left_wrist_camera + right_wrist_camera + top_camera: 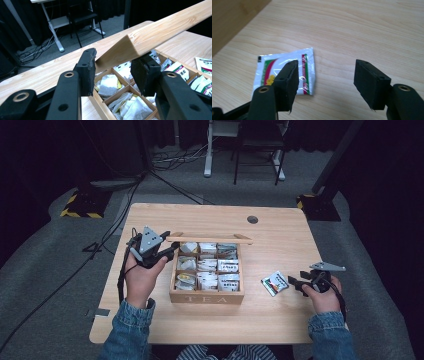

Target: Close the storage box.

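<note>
A: Where does the tea box (pixel 206 296) sit?

B: Around the middle of the table (pixel 280 315), slightly toward the left edge, its front wall stamped TEA and facing the near edge. Nine compartments, each with tea bags inside. Its wooden lid (pixel 210 239) stands raised along the far side of the box.

A: What holds the lid up?

B: The left gripper (pixel 172 251) is at the lid's left end. In the left gripper view the lid's corner (pixel 130 47) lies between the two black pads (pixel 86 71), which are set apart on either side of it; the lid looks to rest against the right-hand pad, but I cannot tell if the left-hand one touches.

A: And the loose sachet?

B: A single tea sachet (pixel 274 283) lies flat on the table just right of the box, white with red, green and yellow print. The right gripper (pixel 295 282) is just beside it, on its right, low over the surface near the right edge.

A: Is it gripping the sachet?

B: No. In the right gripper view its jaws are spread wide; one pad (pixel 287 83) hangs over the sachet (pixel 265 72), the other over bare wood.

A: Anything else?

B: A round cable hole (pixel 252 219) near the far edge.
</note>
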Demonstrator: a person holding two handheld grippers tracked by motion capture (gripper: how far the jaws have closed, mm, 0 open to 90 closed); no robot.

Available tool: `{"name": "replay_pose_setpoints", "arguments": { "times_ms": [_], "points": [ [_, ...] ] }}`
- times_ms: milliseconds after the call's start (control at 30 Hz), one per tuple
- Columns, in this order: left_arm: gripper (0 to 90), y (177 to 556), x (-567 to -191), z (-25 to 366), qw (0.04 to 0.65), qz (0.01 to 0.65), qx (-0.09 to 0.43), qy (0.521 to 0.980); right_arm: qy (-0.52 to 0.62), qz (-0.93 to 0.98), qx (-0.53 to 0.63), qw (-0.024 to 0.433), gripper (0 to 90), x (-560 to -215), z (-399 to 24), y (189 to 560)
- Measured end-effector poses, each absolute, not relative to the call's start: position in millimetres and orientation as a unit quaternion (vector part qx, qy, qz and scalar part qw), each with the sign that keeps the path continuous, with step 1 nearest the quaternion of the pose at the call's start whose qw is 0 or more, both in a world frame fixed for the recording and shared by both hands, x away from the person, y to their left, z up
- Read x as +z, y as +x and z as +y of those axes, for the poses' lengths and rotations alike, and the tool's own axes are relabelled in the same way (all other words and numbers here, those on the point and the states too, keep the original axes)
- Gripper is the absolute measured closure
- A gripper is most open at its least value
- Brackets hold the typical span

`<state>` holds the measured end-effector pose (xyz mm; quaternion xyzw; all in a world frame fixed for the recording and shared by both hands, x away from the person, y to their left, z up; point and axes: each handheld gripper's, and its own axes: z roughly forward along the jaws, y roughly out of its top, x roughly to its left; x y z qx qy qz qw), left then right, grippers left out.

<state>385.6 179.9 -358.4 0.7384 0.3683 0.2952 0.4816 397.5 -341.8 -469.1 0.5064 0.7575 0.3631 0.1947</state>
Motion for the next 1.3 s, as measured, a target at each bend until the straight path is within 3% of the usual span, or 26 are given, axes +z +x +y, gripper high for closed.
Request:
{"name": "replay_pose_setpoints", "arguments": {
  "times_ms": [433, 500, 667, 1300],
  "points": [
    [55.7, 381, -359, 180, 0.469, 0.366, 0.288, 0.75, 0.532, 0.762, 0.303, 0.212, 30.6, -492, -365, 402],
    [55.6, 380, -360, 180, 0.464, 0.366, 0.287, 0.754, 0.538, 0.752, 0.307, 0.225, 23.9, -498, -369, 402],
    [54.8, 378, -360, 179, 0.458, 0.366, 0.282, 0.759, 0.537, 0.745, 0.319, 0.236, 18.3, -502, -370, 404],
    [48.9, 366, -371, 176, 0.412, 0.375, 0.253, 0.791, 0.536, 0.741, 0.325, 0.242, 17.4, -504, -369, 403]
  ]
}}
